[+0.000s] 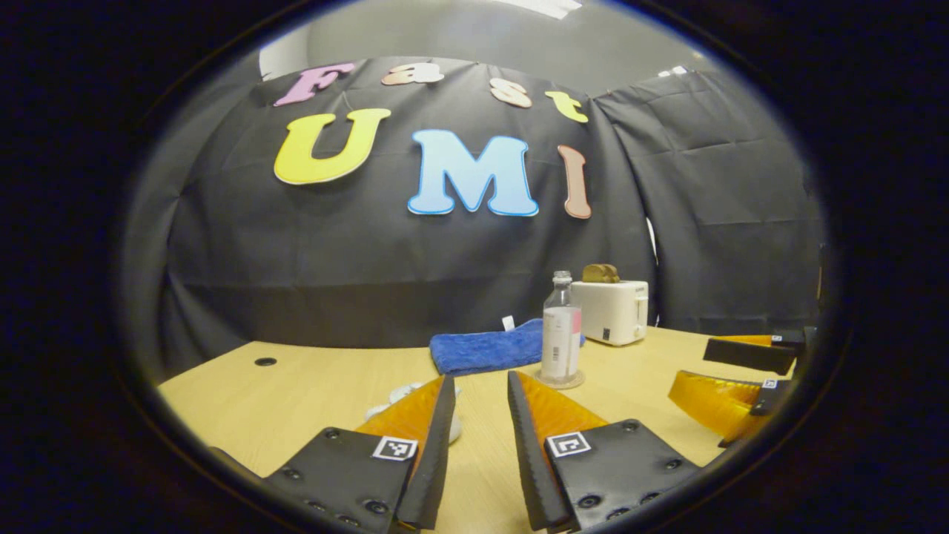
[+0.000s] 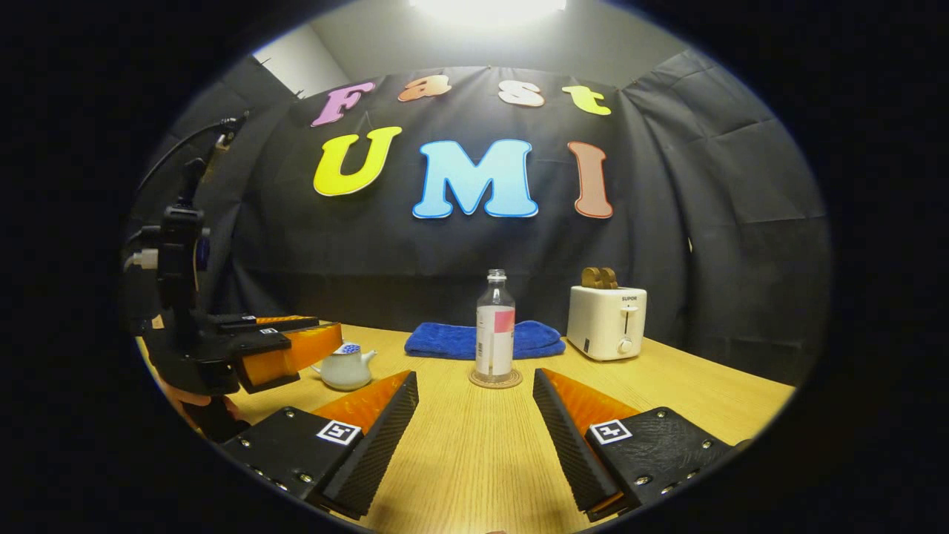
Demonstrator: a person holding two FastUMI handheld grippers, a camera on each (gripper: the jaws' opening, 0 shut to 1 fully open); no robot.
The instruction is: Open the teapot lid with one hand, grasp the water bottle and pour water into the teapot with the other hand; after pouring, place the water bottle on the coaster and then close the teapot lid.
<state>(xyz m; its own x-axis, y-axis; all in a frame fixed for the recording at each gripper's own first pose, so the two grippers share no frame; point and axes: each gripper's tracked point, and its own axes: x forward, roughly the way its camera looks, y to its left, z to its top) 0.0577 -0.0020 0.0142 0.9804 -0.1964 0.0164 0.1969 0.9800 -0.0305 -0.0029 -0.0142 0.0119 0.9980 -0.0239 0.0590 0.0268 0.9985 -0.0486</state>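
Both grippers hang apart-fingered over the light wooden table (image 2: 460, 452) — left gripper (image 1: 480, 386), right gripper (image 2: 474, 382). Centre frame, the clear labelled water bottle (image 2: 494, 326) stands on its round coaster (image 2: 494, 380); the pale lidded teapot (image 2: 345, 367) sits lower left.

My left gripper (image 1: 480, 386) sits low and roughly level, its 2 fingers (image 1: 439, 445) spread with a clear gap between them and nothing held. My right gripper (image 2: 474, 389) is level too, its 2 fingers (image 2: 385, 423) parted wider and also holding nothing. In the right gripper view I see the left gripper off to the left side, pointing inward. In the left gripper view the right gripper shows at the right edge, its jaws apart.
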